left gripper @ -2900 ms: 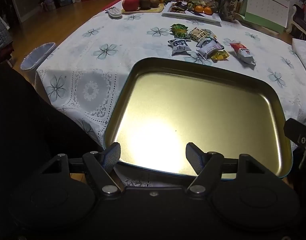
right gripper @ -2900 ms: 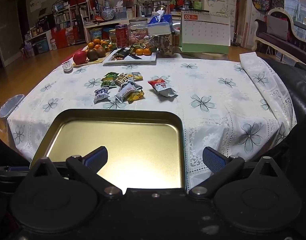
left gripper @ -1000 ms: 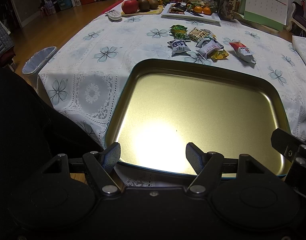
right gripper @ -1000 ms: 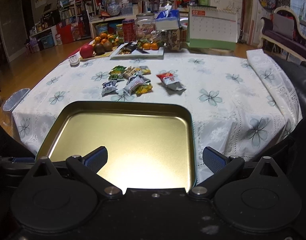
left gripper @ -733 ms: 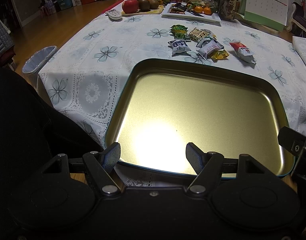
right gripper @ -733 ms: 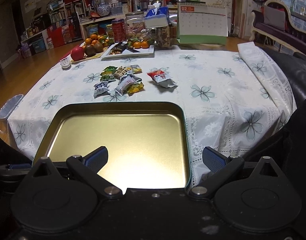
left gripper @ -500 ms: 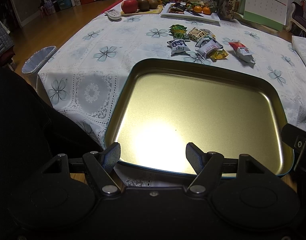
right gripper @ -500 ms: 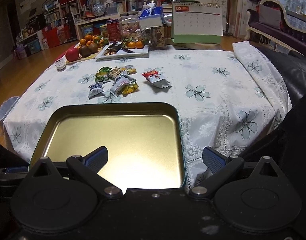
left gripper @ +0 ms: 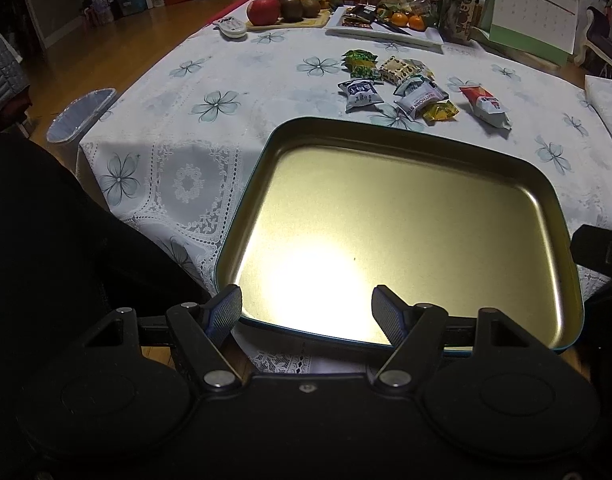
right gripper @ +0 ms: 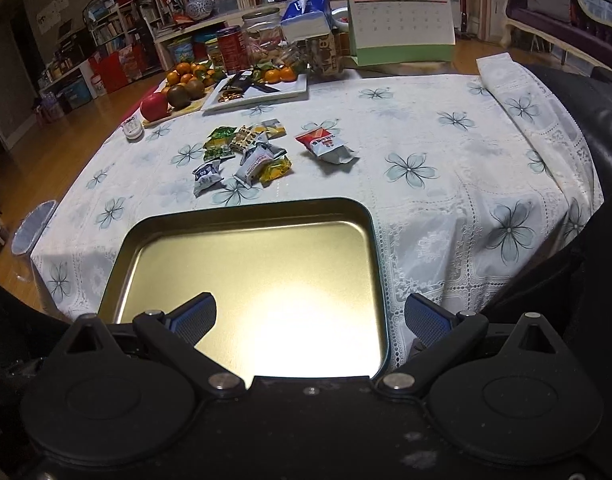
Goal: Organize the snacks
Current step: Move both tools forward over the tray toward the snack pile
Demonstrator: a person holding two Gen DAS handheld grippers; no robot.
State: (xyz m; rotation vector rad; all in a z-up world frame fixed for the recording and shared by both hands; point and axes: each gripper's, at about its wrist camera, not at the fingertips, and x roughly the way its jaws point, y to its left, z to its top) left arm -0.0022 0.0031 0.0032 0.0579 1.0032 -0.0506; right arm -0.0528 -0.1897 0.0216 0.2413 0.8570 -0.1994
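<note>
1. Barely shifting on the left since a moment ago, while the right view is now looking down from a little higher, with snacks and tray sitting lower in its frame.
2. Hovering low at the near table edge: left gripper [left gripper: 306,311], jaws spread wide, gripping nothing, fingertips over the near rim of the gold tray [left gripper: 401,152].
3. Hanging alongside: right gripper [right gripper: 310,320], spread wider still, also empty, one finger over the tray [right gripper: 250,210] floor, the other out past its right rim over the floral tablecloth [right gripper: 445,152].
4. Lying beyond the tray's far rim, well apart from both grippers: the snack packets [left gripper: 401,84], clustered loosely on the cloth [left gripper: 234,80]; same bunch [right gripper: 246,156] showing in the right view.
5. Sitting slightly off to the right of the bunch: red-and-white packet [left gripper: 485,106], also [right gripper: 325,146].
6. Standing further back: fruit board [right gripper: 174,92], white plate [right gripper: 262,92], desk calendar [right gripper: 401,20].
</note>
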